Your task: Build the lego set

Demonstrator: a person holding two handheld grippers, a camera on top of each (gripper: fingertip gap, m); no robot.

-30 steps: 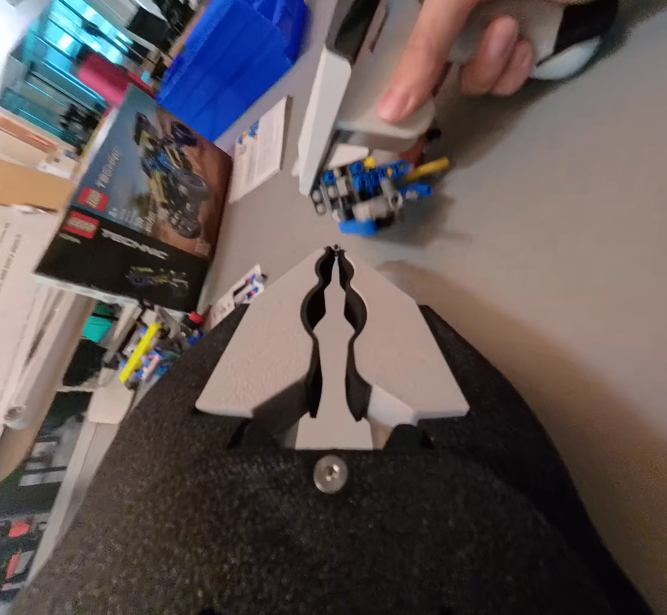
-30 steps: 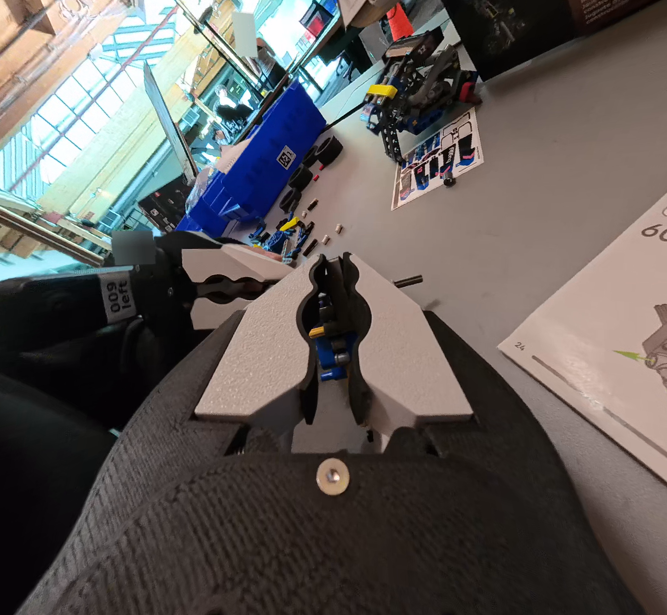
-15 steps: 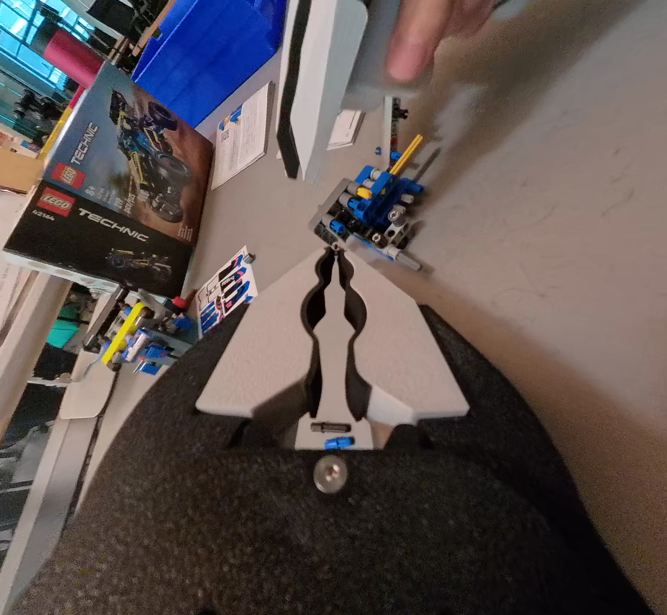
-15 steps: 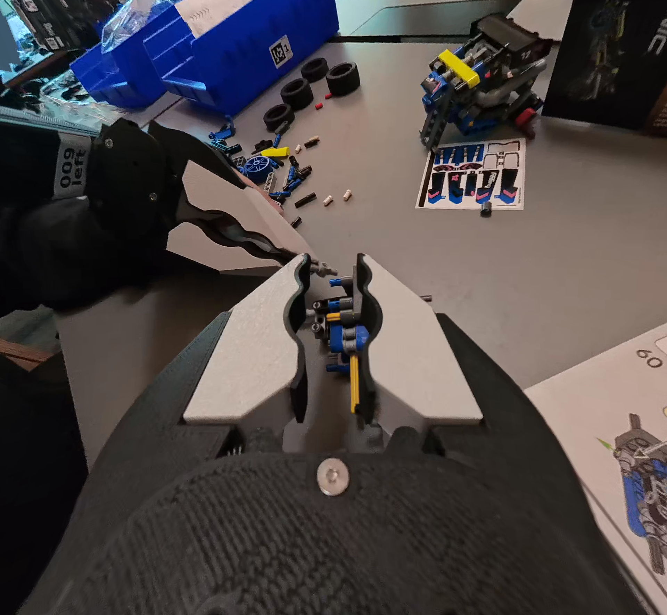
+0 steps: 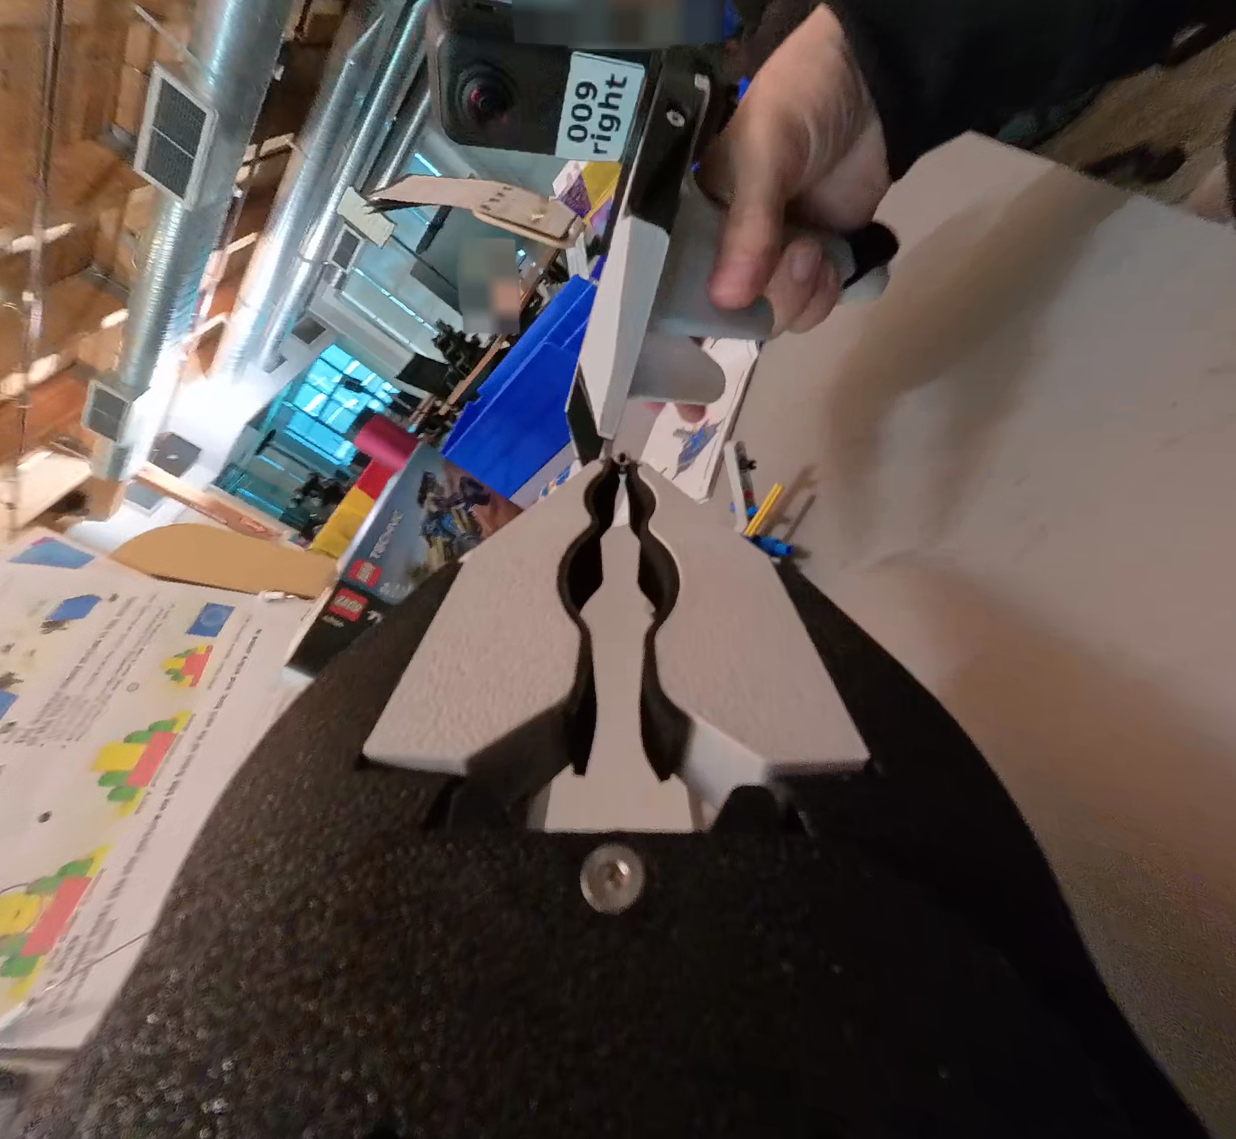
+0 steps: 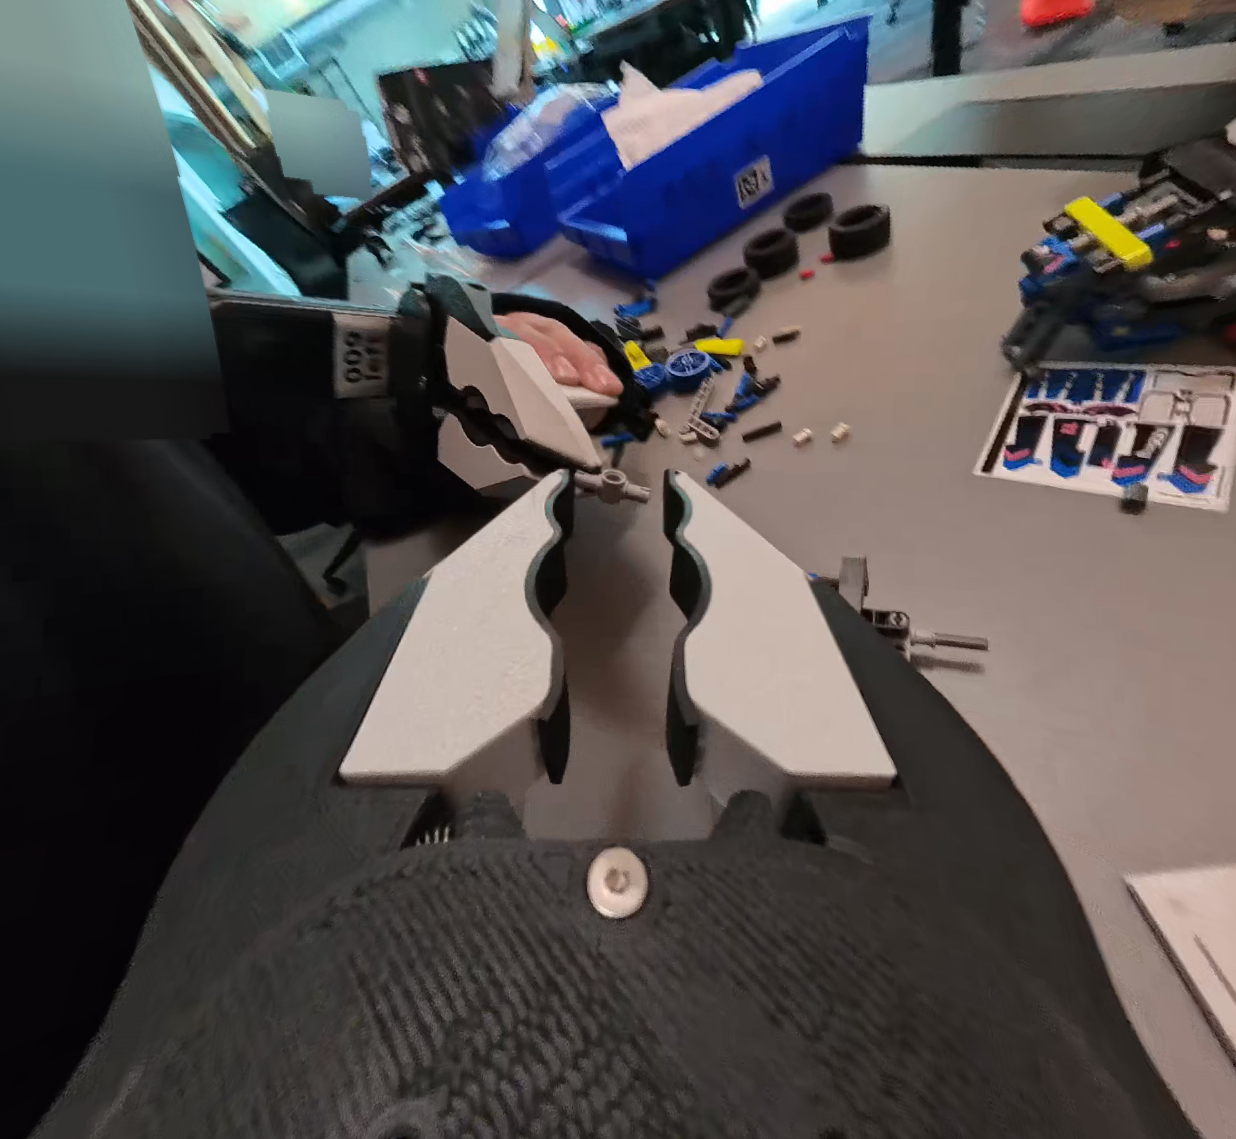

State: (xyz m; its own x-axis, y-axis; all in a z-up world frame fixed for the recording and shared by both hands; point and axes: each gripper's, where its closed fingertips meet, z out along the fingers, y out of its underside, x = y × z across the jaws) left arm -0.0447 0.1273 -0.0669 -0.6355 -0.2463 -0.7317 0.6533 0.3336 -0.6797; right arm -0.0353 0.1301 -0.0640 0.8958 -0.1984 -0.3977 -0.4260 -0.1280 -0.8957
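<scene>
Open-plan workshop: exposed ducts (image 5: 200,184), blue parts bins (image 6: 709,184), worktables (image 6: 936,438).

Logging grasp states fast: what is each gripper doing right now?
Left gripper: shut on a small grey lego connector pin, pinched at the fingertips.
Right gripper: open, nothing between its fingers.

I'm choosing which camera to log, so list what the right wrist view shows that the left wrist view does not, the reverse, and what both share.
Only the right wrist view: the grey connector piece pinched at the left gripper's tips, four black tyres, the scattered loose pieces, the sticker sheet, the partly built car, and the right gripper open.

Only the left wrist view: the set's box, a yellow axle, printed sheets, and the hand on the right gripper's handle.

Both: blue bins, the grey table, and the left gripper, shut.
</scene>
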